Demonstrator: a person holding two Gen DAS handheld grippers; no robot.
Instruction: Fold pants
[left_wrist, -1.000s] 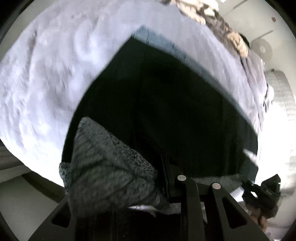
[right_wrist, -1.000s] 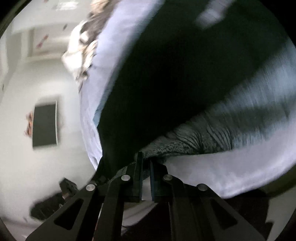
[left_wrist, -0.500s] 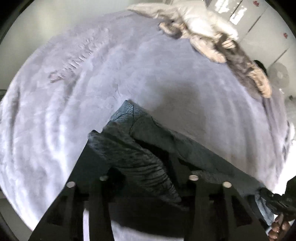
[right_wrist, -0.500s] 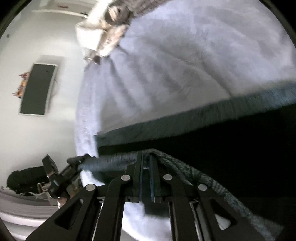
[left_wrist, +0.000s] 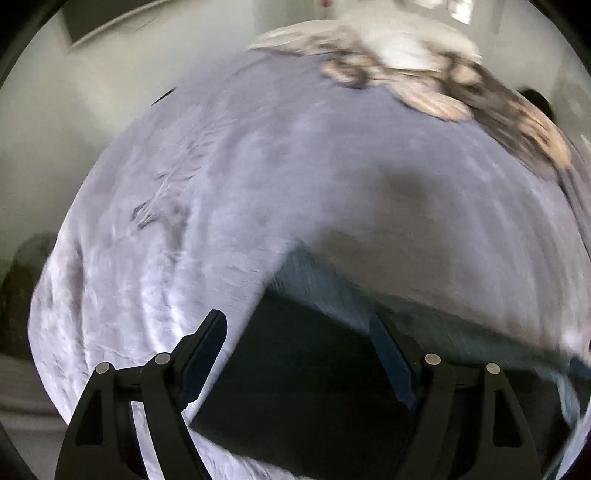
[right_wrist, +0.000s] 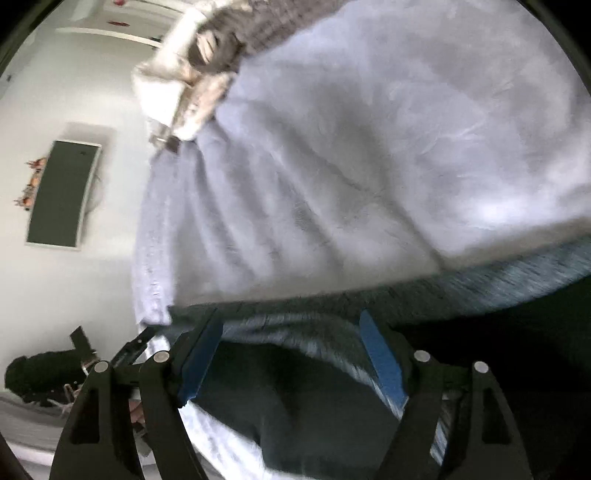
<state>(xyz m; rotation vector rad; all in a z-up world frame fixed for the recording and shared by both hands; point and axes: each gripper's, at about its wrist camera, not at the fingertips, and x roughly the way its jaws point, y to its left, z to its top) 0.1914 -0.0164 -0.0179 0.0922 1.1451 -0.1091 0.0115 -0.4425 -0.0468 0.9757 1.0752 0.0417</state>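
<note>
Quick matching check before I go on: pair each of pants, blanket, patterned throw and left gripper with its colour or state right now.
Things:
1. pants
2. blanket
3. patterned throw
4. left gripper

States:
A. bunched at the bed's far end
B. open, jaws just parted, nothing pressed
C. dark, lying on the bed
D. pale lavender, spread out

Pairs: 1-C, 2-D, 3-A, 4-B

A lavender blanket (left_wrist: 295, 177) is covering the bed, a crumpled patterned throw (right_wrist: 199, 74) is lying at its far end, and a dark screen (right_wrist: 61, 195) is hanging on the white wall.
</note>
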